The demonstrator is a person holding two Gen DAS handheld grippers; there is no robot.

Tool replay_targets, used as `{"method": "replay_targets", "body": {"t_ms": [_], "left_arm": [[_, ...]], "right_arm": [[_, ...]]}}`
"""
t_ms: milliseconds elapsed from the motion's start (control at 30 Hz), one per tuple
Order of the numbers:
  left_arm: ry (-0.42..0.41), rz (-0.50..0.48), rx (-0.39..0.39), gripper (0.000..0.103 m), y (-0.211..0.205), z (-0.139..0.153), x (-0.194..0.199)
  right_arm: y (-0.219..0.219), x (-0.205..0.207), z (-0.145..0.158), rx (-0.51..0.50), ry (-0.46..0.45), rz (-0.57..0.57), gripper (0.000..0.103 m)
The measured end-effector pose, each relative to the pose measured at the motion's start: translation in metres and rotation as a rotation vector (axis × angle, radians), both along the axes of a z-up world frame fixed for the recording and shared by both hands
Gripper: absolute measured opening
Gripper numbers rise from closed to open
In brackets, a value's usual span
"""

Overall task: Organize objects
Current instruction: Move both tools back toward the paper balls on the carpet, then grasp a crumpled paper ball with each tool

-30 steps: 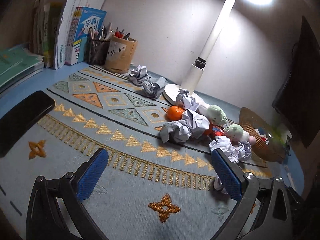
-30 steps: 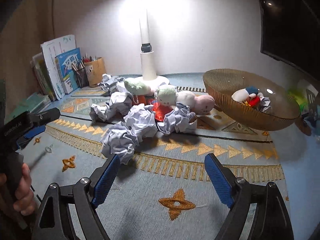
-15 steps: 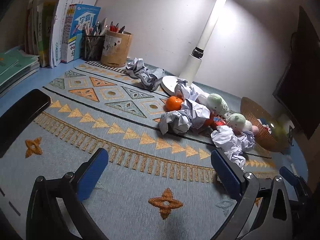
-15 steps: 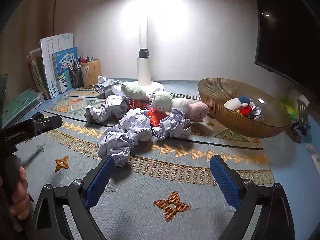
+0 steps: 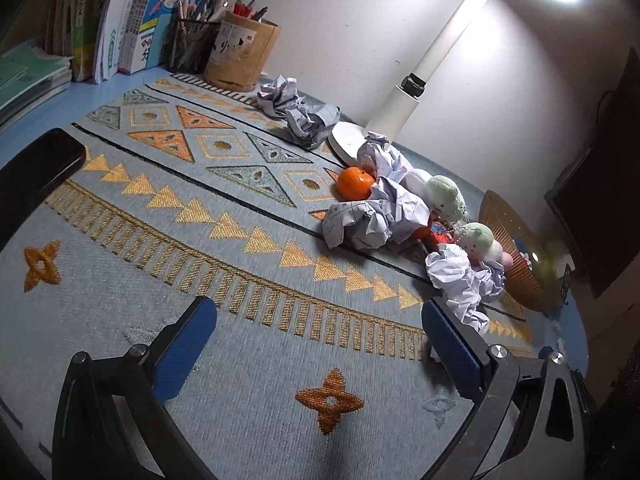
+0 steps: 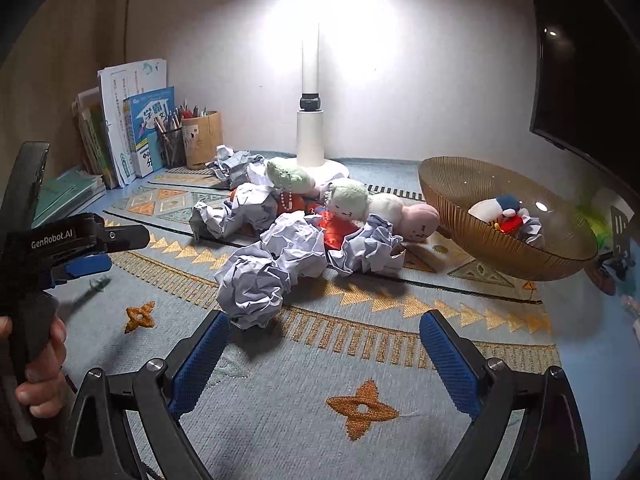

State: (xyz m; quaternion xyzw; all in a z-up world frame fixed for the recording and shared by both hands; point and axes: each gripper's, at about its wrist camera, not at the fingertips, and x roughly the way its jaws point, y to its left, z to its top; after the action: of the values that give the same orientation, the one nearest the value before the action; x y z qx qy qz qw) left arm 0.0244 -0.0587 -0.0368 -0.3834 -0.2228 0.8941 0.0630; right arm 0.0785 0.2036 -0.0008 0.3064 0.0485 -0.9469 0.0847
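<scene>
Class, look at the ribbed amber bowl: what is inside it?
The amber bowl holds a small white plush with a dark blue cap, something red, and a crumpled paper ball. Anything beneath them is hidden.

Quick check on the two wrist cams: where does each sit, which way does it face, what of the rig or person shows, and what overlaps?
Left wrist: on the left gripper, angled down across the rug toward the books, pen cup and lamp; only its own open jaws show.
Right wrist: on the right gripper, facing the paper balls, the plush toys and bowl; its open jaws, the left gripper and a hand show.
Shared: rug, lamp, books, pen cup, paper balls, plush toys, bowl.
</scene>
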Motion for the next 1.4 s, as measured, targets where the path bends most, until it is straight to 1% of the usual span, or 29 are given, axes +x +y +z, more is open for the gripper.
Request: {"method": "replay_targets", "body": {"t_ms": [33,100,133,167,200,300,333,367,433,467,500,567,667,700,733,767,800,833,867,933,1033,1167,1267,1333,1367,1400], "left_arm": [[-0.016,-0.015,-0.002,0.103,-0.001,0.000,-0.006],[-0.072,-0.030,-0.049,0.103,-0.004,0.000,-0.022],[-0.089,-0.044,-0.058,0.103,-0.006,-0.001,-0.030],[-0.090,-0.057,-0.060,0.103,-0.008,-0.002,-0.035],[-0.087,-0.065,-0.064,0.103,-0.009,-0.003,-0.039],[-0.061,-0.122,-0.093,0.103,-0.002,0.000,-0.055],[-0.066,-0.159,-0.099,0.103,0.004,-0.001,-0.061],[-0.084,-0.191,-0.107,0.103,0.008,-0.003,-0.070],[-0.091,-0.199,-0.121,0.103,0.014,-0.004,-0.081],[-0.091,-0.204,-0.127,0.103,0.017,-0.005,-0.087],[-0.093,-0.215,-0.138,0.102,0.021,-0.005,-0.091],[-0.081,-0.234,-0.171,0.102,0.030,-0.004,-0.098],[-0.043,-0.237,-0.261,0.101,0.045,0.000,-0.103],[-0.026,-0.238,-0.289,0.099,0.050,0.001,-0.103],[-0.014,-0.247,-0.310,0.089,0.054,0.002,-0.103],[-0.009,-0.263,-0.325,0.076,0.059,0.002,-0.104],[-0.007,-0.274,-0.340,0.068,0.063,0.001,-0.104],[-0.006,-0.286,-0.355,0.049,0.067,0.000,-0.103],[0.004,-0.289,-0.367,0.048,0.069,0.000,-0.102],[0.028,-0.284,-0.383,0.047,0.070,0.005,-0.094],[0.022,-0.265,-0.341,0.047,0.062,0.008,-0.070],[0.058,-0.249,-0.271,0.047,0.057,0.015,-0.025],[0.080,-0.238,-0.213,0.047,0.066,0.015,-0.005],[0.114,-0.223,-0.230,0.047,0.073,0.018,0.006],[0.136,-0.216,-0.241,0.047,0.076,0.020,0.011],[0.155,-0.207,-0.245,0.047,0.077,0.021,0.016]], "right_arm": [[-0.001,-0.003,-0.001,-0.001,-0.019,0.003,0.096],[-0.003,-0.010,-0.006,0.006,-0.069,-0.009,0.096],[-0.005,-0.013,-0.008,0.023,-0.089,-0.030,0.096],[-0.008,-0.015,-0.009,0.026,-0.104,-0.043,0.096],[-0.009,-0.016,-0.010,0.007,-0.116,-0.040,0.096],[-0.022,-0.019,-0.008,-0.065,-0.140,0.011,0.096],[-0.029,-0.022,-0.009,-0.056,-0.151,0.008,0.096],[-0.037,-0.027,-0.012,-0.022,-0.165,-0.011,0.096],[-0.052,-0.037,-0.019,0.043,-0.196,-0.035,0.096],[-0.056,-0.041,-0.021,0.046,-0.209,-0.028,0.096],[-0.057,-0.045,-0.020,0.027,-0.213,-0.018,0.096],[-0.056,-0.054,-0.020,-0.015,-0.224,-0.026,0.096],[-0.051,-0.069,-0.026,-0.038,-0.266,-0.099,0.096],[-0.049,-0.073,-0.028,-0.055,-0.279,-0.103,0.096],[-0.048,-0.075,-0.029,-0.063,-0.289,-0.106,0.090],[-0.047,-0.076,-0.029,-0.073,-0.289,-0.099,0.084],[-0.047,-0.076,-0.029,-0.083,-0.287,-0.080,0.066],[-0.049,-0.076,-0.029,-0.091,-0.293,-0.053,0.046],[-0.050,-0.076,-0.030,-0.101,-0.301,-0.023,0.045],[-0.051,-0.071,-0.026,-0.115,-0.274,-0.005,0.044],[-0.040,-0.052,-0.012,-0.176,-0.200,0.059,0.044],[-0.019,-0.019,0.012,-0.153,-0.088,0.075,0.044],[-0.002,-0.016,0.017,-0.106,-0.076,0.040,0.045],[0.006,-0.015,0.013,-0.021,-0.055,-0.006,0.045],[0.009,-0.015,0.009,-0.003,-0.057,-0.018,0.045],[0.017,-0.019,0.004,-0.023,-0.074,-0.017,0.045]]}}
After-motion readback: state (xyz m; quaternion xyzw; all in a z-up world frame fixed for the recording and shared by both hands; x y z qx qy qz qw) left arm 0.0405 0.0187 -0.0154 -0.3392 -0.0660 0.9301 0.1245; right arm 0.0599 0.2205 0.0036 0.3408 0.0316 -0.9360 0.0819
